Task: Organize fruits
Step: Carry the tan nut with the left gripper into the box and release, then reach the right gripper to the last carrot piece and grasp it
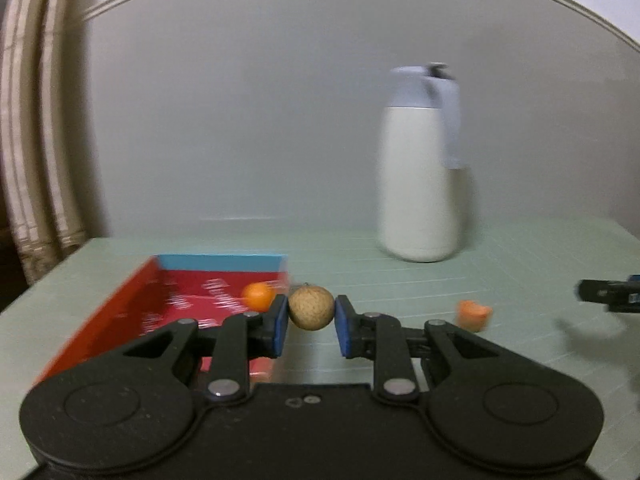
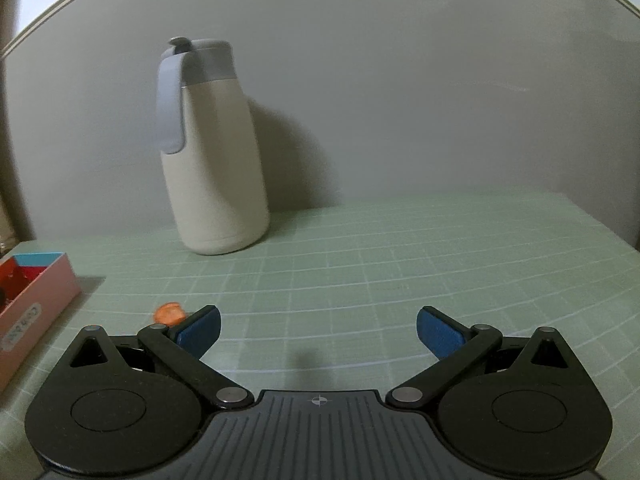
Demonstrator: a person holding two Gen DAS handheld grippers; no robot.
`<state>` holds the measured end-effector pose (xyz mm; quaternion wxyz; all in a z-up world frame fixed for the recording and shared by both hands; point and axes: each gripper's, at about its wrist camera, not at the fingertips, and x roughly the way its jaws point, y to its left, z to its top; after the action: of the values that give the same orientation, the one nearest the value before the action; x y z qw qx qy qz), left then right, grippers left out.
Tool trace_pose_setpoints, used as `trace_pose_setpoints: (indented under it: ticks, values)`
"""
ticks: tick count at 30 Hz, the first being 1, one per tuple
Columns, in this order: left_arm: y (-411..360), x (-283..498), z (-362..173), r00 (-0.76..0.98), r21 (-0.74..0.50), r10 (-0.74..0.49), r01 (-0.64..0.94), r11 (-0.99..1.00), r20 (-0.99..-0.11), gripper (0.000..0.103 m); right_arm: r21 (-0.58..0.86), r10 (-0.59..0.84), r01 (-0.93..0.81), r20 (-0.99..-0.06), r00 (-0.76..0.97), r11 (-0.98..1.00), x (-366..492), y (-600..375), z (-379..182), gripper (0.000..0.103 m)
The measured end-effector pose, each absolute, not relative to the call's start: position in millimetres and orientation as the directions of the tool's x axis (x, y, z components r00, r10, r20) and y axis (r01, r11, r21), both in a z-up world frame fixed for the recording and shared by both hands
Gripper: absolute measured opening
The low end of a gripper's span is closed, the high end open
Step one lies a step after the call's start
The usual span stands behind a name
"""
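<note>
Fruit [image 1: 311,307] sorting partway: one orange [image 1: 259,296] already in red box [image 1: 132,300].
Your left gripper [image 1: 311,322] jaws clamp the tan fruit beside the box; orange piece [image 2: 170,313] on counter [image 2: 400,264] right of it; right gripper [image 2: 318,330] jaws wide open, empty.

Both grippers, left gripper [image 1: 311,326] and right gripper [image 2: 318,332], are matte black with blue-padded fingers [image 2: 438,334], silver pivot rivets behind them, round hubs further back.
</note>
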<state>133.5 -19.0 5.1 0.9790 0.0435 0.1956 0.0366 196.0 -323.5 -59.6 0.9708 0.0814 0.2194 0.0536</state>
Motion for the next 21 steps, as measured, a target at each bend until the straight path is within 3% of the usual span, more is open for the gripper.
trace_pose_setpoints:
  ticks: [4,6,7,8,9,10,21]
  values:
    - [21,134,2,0.899,0.080,0.164,-0.144,0.986,-0.405,0.016,0.194,0.159,-0.084,-0.417,0.895,0.977,196,-310,-58,0.103]
    - [39,135,-3,0.874,0.069,0.187,-0.175,0.982,-0.448,0.024,0.200,0.172,-0.094,-0.420,0.891,0.975,196,-303,-58,0.103]
    - [46,134,-5,0.866,0.057,0.197,-0.193,0.980,-0.459,0.040,0.203,0.178,-0.099,-0.422,0.889,0.974,196,-299,-59,0.103]
    - [51,132,-5,0.865,0.048,0.210,-0.212,0.976,-0.456,0.072,0.205,0.183,-0.103,-0.424,0.887,0.973,197,-295,-59,0.103]
    - [55,126,-3,0.870,0.048,0.233,-0.236,0.971,-0.434,0.086,0.207,0.188,-0.107,-0.426,0.885,0.972,197,-292,-59,0.103]
    - [57,118,-1,0.878,0.056,0.254,-0.253,0.966,-0.407,0.092,0.207,0.193,-0.112,-0.427,0.884,0.972,198,-287,-59,0.103]
    - [76,108,4,0.883,0.041,0.291,-0.297,0.954,-0.367,0.097,0.139,0.234,-0.192,-0.442,0.866,0.972,204,-251,-63,0.103]
